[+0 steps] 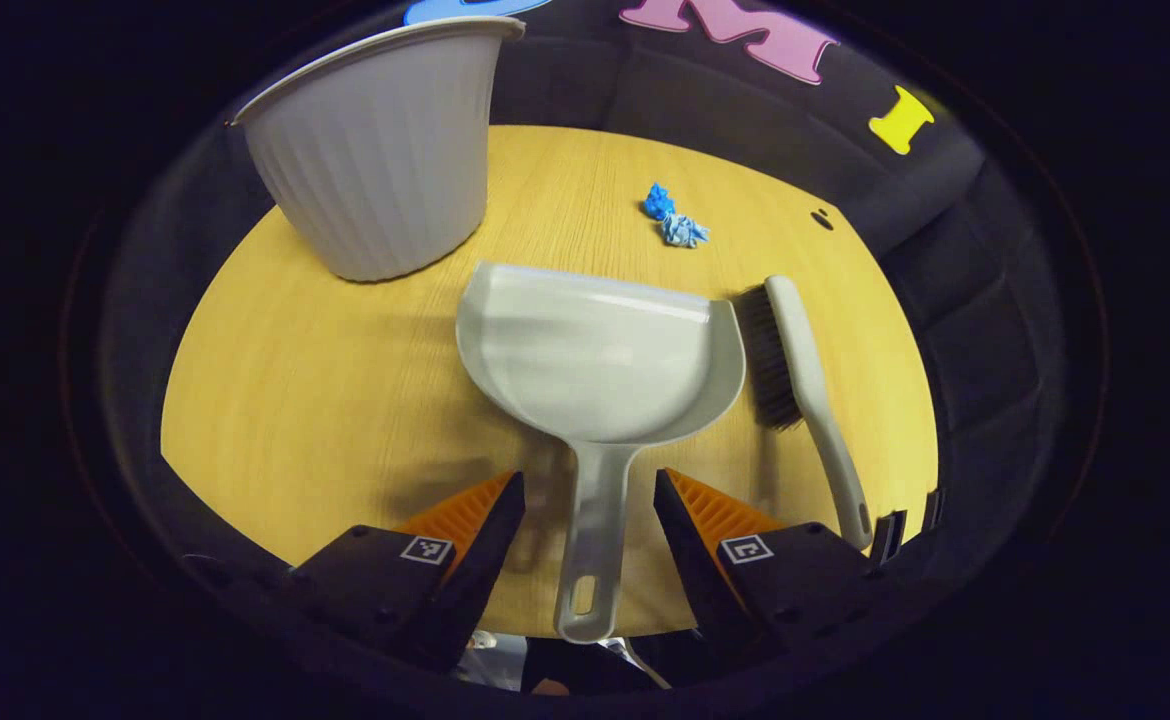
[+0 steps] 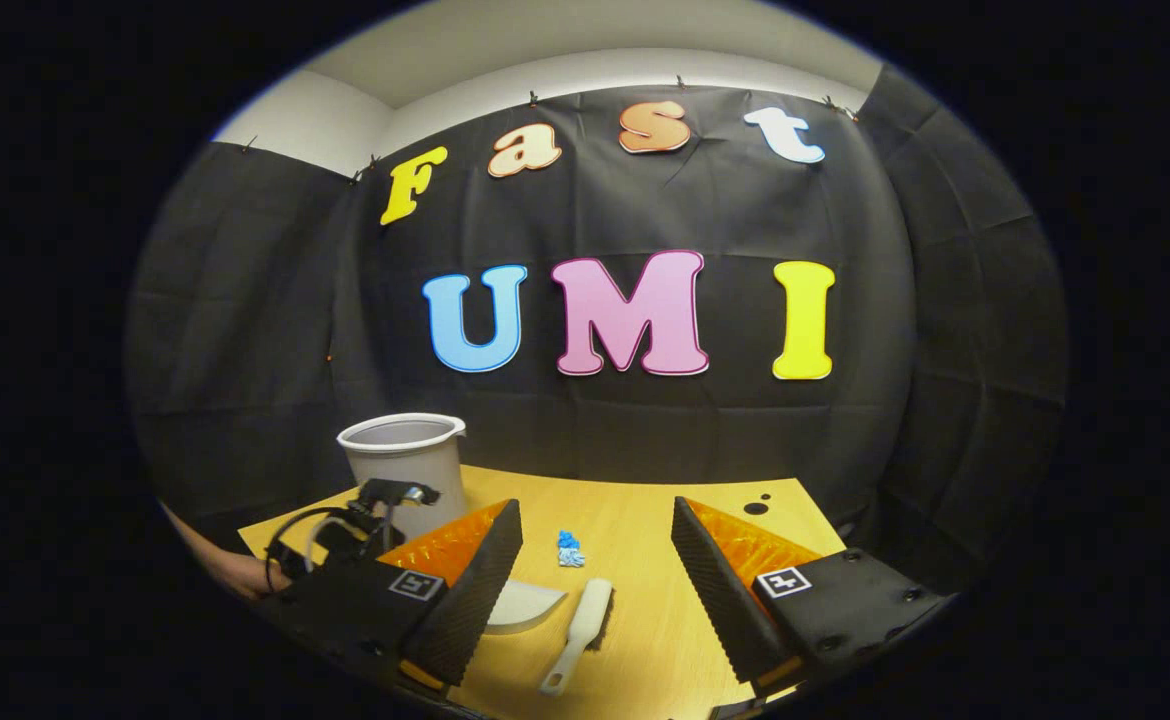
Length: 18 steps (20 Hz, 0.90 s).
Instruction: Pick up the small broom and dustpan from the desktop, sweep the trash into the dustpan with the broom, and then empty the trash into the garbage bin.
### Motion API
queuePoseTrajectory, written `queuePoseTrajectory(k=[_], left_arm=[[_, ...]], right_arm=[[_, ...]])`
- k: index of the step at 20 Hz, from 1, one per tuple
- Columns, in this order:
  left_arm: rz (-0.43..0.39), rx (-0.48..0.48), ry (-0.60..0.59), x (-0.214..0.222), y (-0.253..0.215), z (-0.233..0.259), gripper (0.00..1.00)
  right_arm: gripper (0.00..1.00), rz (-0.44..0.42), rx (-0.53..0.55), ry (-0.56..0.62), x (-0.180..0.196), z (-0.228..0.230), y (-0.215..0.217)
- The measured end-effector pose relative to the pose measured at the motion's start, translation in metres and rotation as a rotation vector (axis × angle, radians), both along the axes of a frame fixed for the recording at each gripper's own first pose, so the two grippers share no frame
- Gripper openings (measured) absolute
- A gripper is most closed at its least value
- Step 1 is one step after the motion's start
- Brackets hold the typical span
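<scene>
Dustpan (image 1: 600, 365) lies flat on the wooden desktop (image 1: 325, 400), its handle running toward six o'clock and ending at the near table edge, its scoop mouth facing twelve. In the left gripper view the left gripper (image 1: 590, 520) straddles that handle with its jaws spread wide, a gap showing on each side, neither finger touching it. Just at three o'clock of the pan lies the small broom (image 1: 805, 400), bristles turned toward the pan, its handle tip reaching close to the table's near-right edge. At one o'clock, well apart from the pan's mouth, sits the trash (image 1: 675, 220), two crumpled blue scraps with bare wood all around them. At eleven o'clock stands the garbage bin (image 1: 385, 150), upright and close to the far-left edge. In the right gripper view the right gripper (image 2: 595, 560) hangs released above the near edge, the broom (image 2: 580, 630) between its fingers' lines but below them.
</scene>
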<state>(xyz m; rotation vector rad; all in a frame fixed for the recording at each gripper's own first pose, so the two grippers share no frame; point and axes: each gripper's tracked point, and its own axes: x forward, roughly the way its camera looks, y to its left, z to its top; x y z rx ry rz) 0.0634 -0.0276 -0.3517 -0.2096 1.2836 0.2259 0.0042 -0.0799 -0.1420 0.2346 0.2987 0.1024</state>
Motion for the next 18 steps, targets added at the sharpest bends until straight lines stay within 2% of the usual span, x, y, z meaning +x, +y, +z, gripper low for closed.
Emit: queuePoseTrajectory(k=[3, 4, 7, 9, 10, 11, 15, 18], left_arm=[[0.009, 0.045, 0.094, 0.014, 0.004, -0.017, 0.80], [-0.006, 0.049, 0.116, 0.016, 0.001, -0.018, 0.76], [-0.045, 0.054, 0.168, 0.022, -0.004, -0.023, 0.59], [-0.050, 0.054, 0.196, 0.023, -0.002, -0.026, 0.48], [-0.048, 0.036, 0.198, 0.024, -0.004, -0.025, 0.37], [-0.053, 0.021, 0.201, 0.026, -0.003, -0.026, 0.31], [-0.092, -0.022, 0.219, 0.021, 0.004, -0.026, 0.31], [-0.113, -0.044, 0.201, 0.017, 0.010, -0.026, 0.31]], right_arm=[[0.98, 0.025, 0.055, 0.015, 0.001, -0.008, -0.003], [0.97, 0.024, 0.072, 0.033, 0.001, -0.011, -0.005], [1.00, 0.003, 0.088, 0.073, 0.002, -0.021, -0.013], [0.97, 0.002, 0.097, 0.120, 0.001, -0.029, -0.010], [0.97, 0.003, 0.094, 0.145, 0.002, -0.032, -0.006], [0.98, 0.006, 0.088, 0.165, 0.003, -0.035, -0.001], [0.97, 0.040, 0.046, 0.318, 0.014, -0.065, 0.027], [0.98, 0.083, 0.053, 0.554, 0.009, -0.116, 0.055]])
